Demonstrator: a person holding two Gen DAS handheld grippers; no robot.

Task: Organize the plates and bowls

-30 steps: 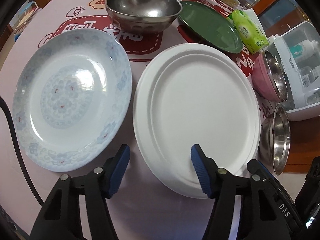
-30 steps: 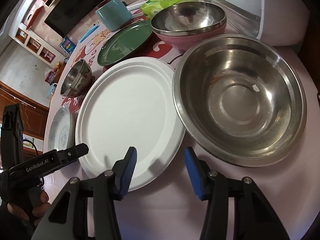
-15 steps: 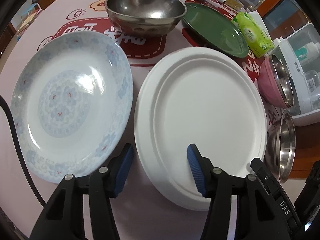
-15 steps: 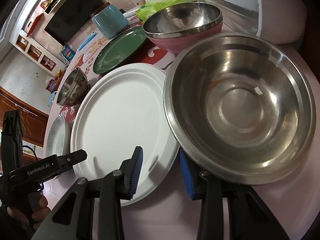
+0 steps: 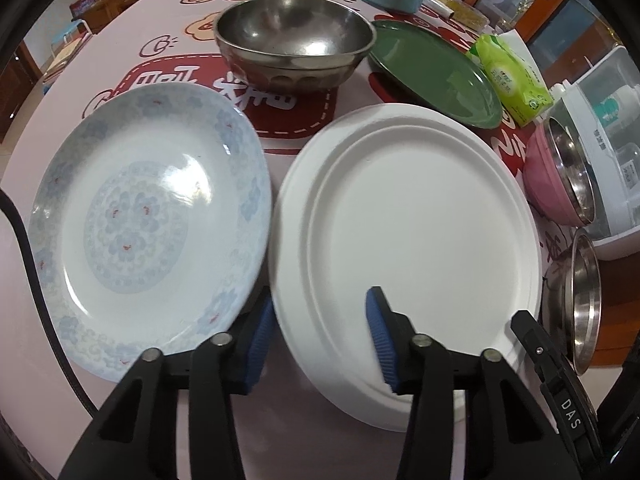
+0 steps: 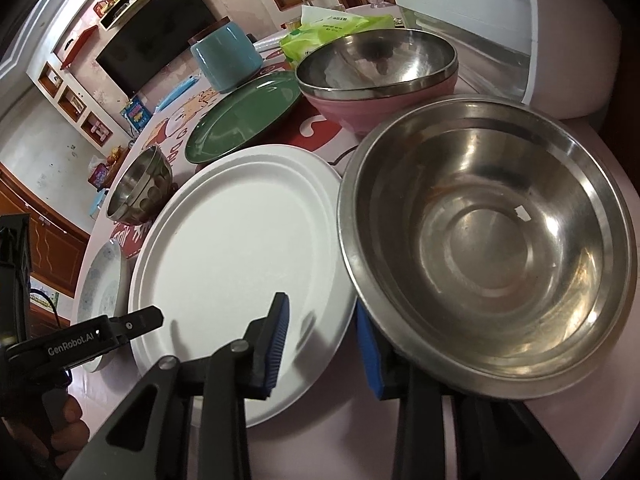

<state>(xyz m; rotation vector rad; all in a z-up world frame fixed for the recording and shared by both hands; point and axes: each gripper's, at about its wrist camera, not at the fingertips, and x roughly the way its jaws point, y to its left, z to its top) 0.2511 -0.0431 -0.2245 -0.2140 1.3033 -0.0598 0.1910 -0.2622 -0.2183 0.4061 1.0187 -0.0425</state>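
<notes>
Pink cartoon-print surface, crowded with tableware

White plate: at the near middle of the surface, lying flat, face up; round, so no long axis and no facing direction. Left gripper has sunk lower than a second ago and its jaws, closing, now straddle the plate's near-left rim; one pad tucked outside the edge, one over the face. No firm pinch visible yet. Reads as a grasp about to complete.

Large steel bowl: touching the plate's right edge, mouth up. Right gripper jaws narrower than before, closing, the bowl's near-left rim between them.

Blue-patterned plate: left. Green plate, small steel bowl, pink bowl: beyond
</notes>
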